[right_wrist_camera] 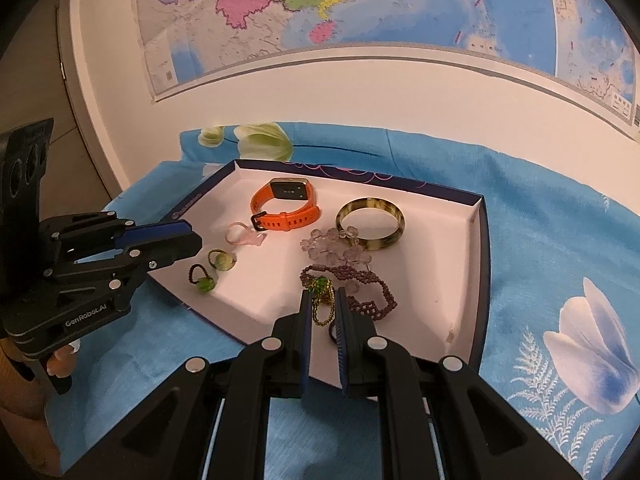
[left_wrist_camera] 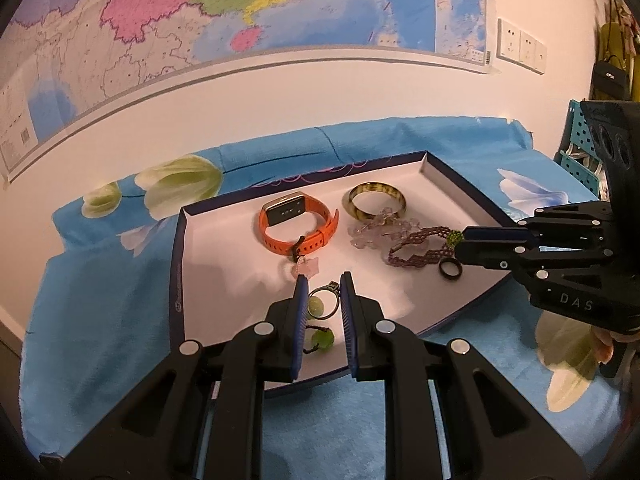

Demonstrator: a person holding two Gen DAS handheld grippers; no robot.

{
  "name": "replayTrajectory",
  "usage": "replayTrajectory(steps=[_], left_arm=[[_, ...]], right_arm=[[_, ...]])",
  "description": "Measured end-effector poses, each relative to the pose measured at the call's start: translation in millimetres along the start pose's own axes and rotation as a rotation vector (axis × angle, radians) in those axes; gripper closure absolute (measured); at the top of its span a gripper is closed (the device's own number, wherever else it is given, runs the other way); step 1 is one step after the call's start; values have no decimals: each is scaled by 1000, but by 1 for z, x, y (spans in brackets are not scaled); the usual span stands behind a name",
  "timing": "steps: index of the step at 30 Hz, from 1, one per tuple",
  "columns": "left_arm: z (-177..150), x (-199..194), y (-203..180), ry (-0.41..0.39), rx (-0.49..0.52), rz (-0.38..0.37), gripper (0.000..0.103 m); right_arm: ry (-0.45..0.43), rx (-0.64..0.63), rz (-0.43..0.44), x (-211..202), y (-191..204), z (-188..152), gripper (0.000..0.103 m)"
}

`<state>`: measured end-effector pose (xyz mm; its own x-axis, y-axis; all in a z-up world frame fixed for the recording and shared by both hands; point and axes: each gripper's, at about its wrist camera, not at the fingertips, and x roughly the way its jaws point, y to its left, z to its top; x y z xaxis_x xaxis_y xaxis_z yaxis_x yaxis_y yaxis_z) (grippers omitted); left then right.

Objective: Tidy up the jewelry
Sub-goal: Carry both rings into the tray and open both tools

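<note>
A white tray with dark blue rim (left_wrist_camera: 178, 248) (right_wrist_camera: 478, 264) holds an orange watch (left_wrist_camera: 298, 224) (right_wrist_camera: 286, 206), a mottled bangle (left_wrist_camera: 376, 200) (right_wrist_camera: 370, 222), a clear bead bracelet (left_wrist_camera: 378, 228) (right_wrist_camera: 336, 244), a purple beaded bracelet (left_wrist_camera: 416, 250) (right_wrist_camera: 360, 292), a black ring (left_wrist_camera: 451, 269), a pink star ring (left_wrist_camera: 302, 268) (right_wrist_camera: 244, 236) and two green-stone rings (left_wrist_camera: 322, 300) (right_wrist_camera: 222, 260). My left gripper (left_wrist_camera: 324, 284) (right_wrist_camera: 188, 236) is open above a green-stone ring. My right gripper (right_wrist_camera: 323, 300) (left_wrist_camera: 464, 240) is shut on a green-and-gold bead chain (right_wrist_camera: 322, 296) over the purple bracelet.
The tray lies on a blue floral cloth (left_wrist_camera: 100, 280) (right_wrist_camera: 560, 240) against a white wall with a large map (left_wrist_camera: 240, 20) (right_wrist_camera: 360, 12). A teal perforated rack (left_wrist_camera: 580, 148) and hanging bags stand at the far right.
</note>
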<state>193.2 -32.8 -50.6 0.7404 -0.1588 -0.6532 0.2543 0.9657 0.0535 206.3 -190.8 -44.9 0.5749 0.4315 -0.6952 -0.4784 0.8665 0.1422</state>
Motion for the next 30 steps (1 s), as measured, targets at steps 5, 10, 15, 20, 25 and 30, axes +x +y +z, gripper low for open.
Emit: replayTrajectory(steps=[5,10,15,20,25,30], left_arm=[[-1,3,4,6,-10,8,86],[-1,6,6,10,-20,16,86],[-1,8,9,15,-26,24,86],[-2,16,14,35,-43,41,86],[-6,25,23,64,-76,43,85],[-9,25,29,74,-103,51,63]], right_arm=[[3,6,-6,4,-1,1,93],[4,9,-12,6,-2,3,93],[9,15,-22,10,-5,4,93],[25,15,-36,18,-6,6,93],[33,14,-54,22,-6,5,85],[14,21,-61,17,-6,4,78]])
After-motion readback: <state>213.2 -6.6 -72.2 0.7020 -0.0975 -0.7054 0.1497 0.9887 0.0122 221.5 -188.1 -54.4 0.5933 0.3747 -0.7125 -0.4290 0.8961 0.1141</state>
